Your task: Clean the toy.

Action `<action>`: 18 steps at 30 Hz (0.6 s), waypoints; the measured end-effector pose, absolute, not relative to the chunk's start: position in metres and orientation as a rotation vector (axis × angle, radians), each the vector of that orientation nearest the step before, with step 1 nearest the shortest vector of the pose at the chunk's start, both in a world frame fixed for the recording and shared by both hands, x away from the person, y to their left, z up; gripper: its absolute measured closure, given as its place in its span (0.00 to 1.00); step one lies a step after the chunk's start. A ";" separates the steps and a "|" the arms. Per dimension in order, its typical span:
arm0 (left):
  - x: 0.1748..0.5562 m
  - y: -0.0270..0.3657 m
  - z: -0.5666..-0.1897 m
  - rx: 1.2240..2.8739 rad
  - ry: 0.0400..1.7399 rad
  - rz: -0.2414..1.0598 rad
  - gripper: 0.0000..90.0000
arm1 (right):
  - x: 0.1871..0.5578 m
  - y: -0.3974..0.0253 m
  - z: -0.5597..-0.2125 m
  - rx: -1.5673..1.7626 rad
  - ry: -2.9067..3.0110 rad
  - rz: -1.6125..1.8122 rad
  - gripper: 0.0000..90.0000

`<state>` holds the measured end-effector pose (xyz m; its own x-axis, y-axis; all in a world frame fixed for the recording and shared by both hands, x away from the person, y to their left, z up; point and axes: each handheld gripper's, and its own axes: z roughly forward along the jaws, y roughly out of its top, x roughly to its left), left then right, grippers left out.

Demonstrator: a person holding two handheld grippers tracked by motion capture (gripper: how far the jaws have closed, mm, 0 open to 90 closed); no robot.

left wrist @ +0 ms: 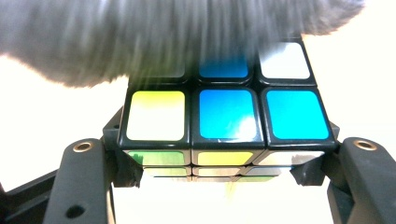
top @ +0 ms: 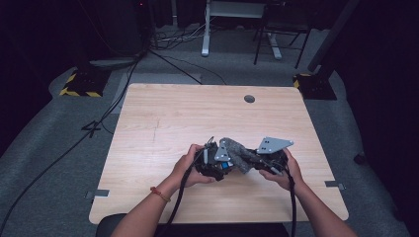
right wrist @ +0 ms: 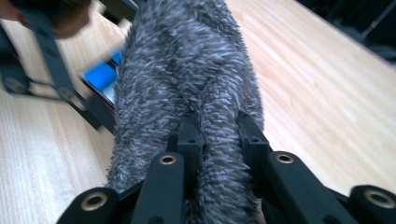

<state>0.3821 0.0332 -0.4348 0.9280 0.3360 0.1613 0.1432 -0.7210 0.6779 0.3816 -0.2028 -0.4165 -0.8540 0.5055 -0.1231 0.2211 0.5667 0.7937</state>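
A puzzle cube (left wrist: 224,126) with blue, yellow, white and green stickers sits clamped between the two black jaws of my left gripper (left wrist: 219,172). A grey fuzzy cloth (right wrist: 187,88) is pinched in my right gripper (right wrist: 217,135) and drapes over the top of the cube (right wrist: 100,77), blurred as if moving. In the high view both grippers meet low over the table's near centre, left gripper (top: 213,165) holding the cube (top: 223,166), right gripper (top: 257,159) holding the cloth (top: 234,152) against it.
The light wooden table (top: 163,118) has a round cable hole (top: 249,98) near its far edge. Cables trail from both grippers off the near edge. Beyond the table lie grey floor, stand bases and a desk frame.
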 end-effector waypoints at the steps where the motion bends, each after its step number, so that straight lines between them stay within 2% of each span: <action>1: 0.382 0.035 -0.433 2.356 0.329 0.343 0.38 | 0.384 -0.207 -0.419 0.617 2.476 1.197 0.84; 7: 0.377 0.038 -0.431 2.298 0.291 0.312 0.38 | 0.390 -0.214 -0.423 0.659 2.521 1.365 0.84; 18: 0.376 0.028 -0.439 2.372 0.260 0.330 0.37 | 0.374 -0.200 -0.414 0.548 2.513 1.430 0.85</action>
<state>0.3763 0.0282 -0.4392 0.9470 0.2766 0.1632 0.0935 -0.7234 0.6840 0.3738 -0.2001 -0.4137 -0.9117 0.4106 0.0111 0.2193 0.4637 0.8585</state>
